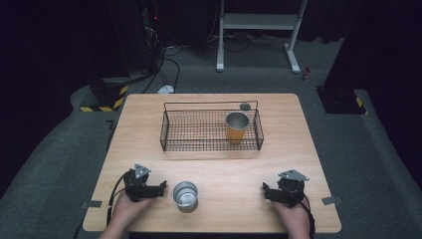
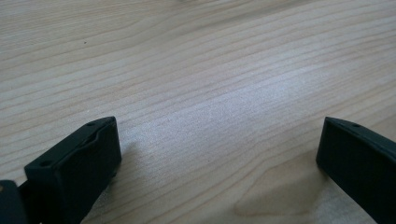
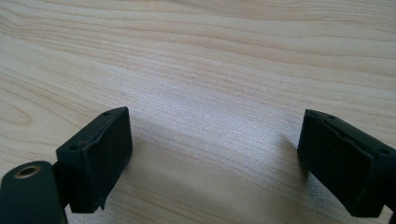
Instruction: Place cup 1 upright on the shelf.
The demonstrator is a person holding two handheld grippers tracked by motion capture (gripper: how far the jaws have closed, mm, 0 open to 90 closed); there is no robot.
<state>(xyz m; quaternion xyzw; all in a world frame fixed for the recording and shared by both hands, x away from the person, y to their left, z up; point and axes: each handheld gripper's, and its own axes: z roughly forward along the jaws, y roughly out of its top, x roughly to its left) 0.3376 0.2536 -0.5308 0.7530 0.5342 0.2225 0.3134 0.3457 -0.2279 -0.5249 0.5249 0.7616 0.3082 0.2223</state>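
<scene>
My left gripper (image 1: 160,188) rests low over the front left of the wooden table (image 1: 149,124), just left of a silver metal cup (image 1: 185,195) that stands upright with its mouth up. In the left gripper view my left gripper (image 2: 219,144) stands open, with only bare wood between the jaws. My right gripper (image 1: 265,191) sits near the front right edge, held by a hand. Seen in the right gripper view, my right gripper (image 3: 215,144) is open too, over bare table. An orange cup (image 1: 237,127) with a metal rim stands inside the black wire basket (image 1: 174,130).
A small dark round object (image 1: 245,106) lies on the table behind the basket. Past the far edge are cables, a white metal frame (image 1: 259,25) and yellow-black striped floor blocks (image 1: 102,99). Grey carpet surrounds the table.
</scene>
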